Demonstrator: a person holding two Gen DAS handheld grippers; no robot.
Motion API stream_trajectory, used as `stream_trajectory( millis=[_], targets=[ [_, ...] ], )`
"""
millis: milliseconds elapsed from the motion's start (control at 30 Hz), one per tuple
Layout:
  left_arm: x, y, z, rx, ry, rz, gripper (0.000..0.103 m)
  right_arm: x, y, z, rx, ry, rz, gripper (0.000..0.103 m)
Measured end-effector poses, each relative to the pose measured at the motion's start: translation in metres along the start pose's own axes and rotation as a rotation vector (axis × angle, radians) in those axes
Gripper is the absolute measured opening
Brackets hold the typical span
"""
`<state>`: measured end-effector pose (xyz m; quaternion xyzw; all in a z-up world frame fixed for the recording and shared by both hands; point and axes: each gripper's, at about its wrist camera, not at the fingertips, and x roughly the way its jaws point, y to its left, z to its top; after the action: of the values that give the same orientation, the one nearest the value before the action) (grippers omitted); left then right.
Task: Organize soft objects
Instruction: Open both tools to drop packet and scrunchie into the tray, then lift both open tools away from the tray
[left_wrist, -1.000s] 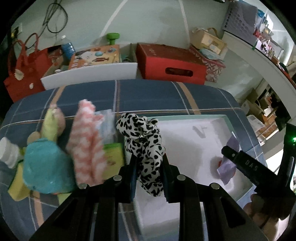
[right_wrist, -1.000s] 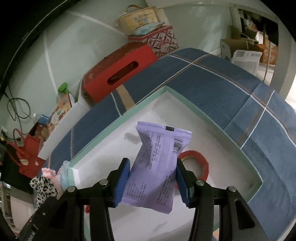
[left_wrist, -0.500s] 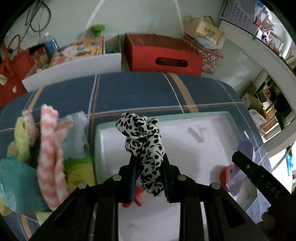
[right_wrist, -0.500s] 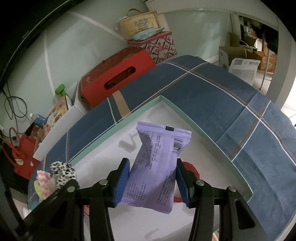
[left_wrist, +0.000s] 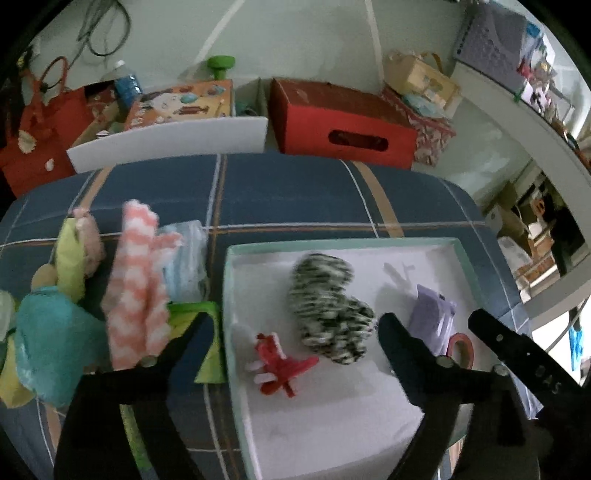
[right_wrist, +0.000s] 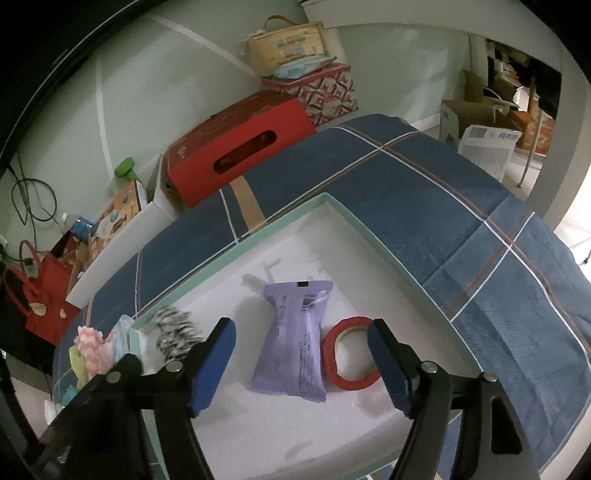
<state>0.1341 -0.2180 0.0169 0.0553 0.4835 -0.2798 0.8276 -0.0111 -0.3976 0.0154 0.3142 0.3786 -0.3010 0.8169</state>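
A white tray with a mint rim (left_wrist: 332, 244) (right_wrist: 334, 201) lies on the blue plaid cloth. The black-and-white spotted scrunchie (left_wrist: 328, 314) (right_wrist: 173, 332) is in it, blurred and free of my left gripper (left_wrist: 295, 326), whose jaws are opening wide around it. My right gripper (right_wrist: 299, 330) is also opening. The purple packet (right_wrist: 291, 343) (left_wrist: 432, 317) lies flat on the tray between its blue pads (right_wrist: 218, 354), touching neither. A red tape ring (right_wrist: 351, 354) (left_wrist: 461, 347) leans against the packet. A small red-and-white item (left_wrist: 275, 363) lies near the tray's left side.
Left of the tray sits a heap of soft things: a pink-and-white chevron cloth (left_wrist: 136, 288), a teal plush (left_wrist: 48, 343) and a yellow-green toy (left_wrist: 70, 258). Beyond the cloth's far edge are a red box (left_wrist: 343, 125) (right_wrist: 236, 155) and a white board (left_wrist: 170, 144).
Both grippers have gone from shut to open. The scrunchie dropped from the left one into the tray. The purple packet dropped from the right one beside the tape ring.
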Motion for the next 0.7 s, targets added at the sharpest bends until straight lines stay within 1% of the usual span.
stream_trajectory(
  millis=[67, 100, 133, 167, 200, 233, 400, 567, 700],
  targets=[
    [-0.008, 0.006, -0.001, -0.017, -0.018, 0.019, 0.094, -0.001, 0.002, -0.001, -0.009, -0.001, -0.003, 0.09],
    [-0.012, 0.01, -0.003, -0.028, -0.029, 0.026, 0.094, -0.001, 0.002, -0.002, -0.011, -0.001, -0.006, 0.093],
    [-0.015, 0.013, -0.006, -0.037, -0.04, 0.03, 0.095, -0.001, 0.003, -0.002, -0.013, -0.003, -0.01, 0.097],
    [-0.017, 0.016, -0.008, -0.045, -0.045, 0.037, 0.098, -0.001, 0.004, -0.003, -0.017, -0.003, -0.014, 0.1],
    [-0.02, 0.021, -0.011, -0.053, -0.048, 0.049, 0.102, -0.001, 0.005, -0.003, -0.023, -0.004, -0.017, 0.101],
    [-0.022, 0.024, -0.013, -0.06, -0.051, 0.056, 0.103, -0.001, 0.006, -0.003, -0.03, -0.005, -0.021, 0.103],
    [-0.036, 0.045, -0.02, -0.109, -0.073, 0.092, 0.103, -0.003, 0.016, -0.007, -0.071, -0.012, -0.009, 0.103],
    [-0.058, 0.066, -0.027, -0.142, -0.13, 0.135, 0.103, -0.004, 0.027, -0.011, -0.112, -0.016, -0.005, 0.103],
    [-0.068, 0.089, -0.037, -0.19, -0.157, 0.167, 0.103, -0.002, 0.035, -0.015, -0.135, -0.006, -0.006, 0.103]
  ],
)
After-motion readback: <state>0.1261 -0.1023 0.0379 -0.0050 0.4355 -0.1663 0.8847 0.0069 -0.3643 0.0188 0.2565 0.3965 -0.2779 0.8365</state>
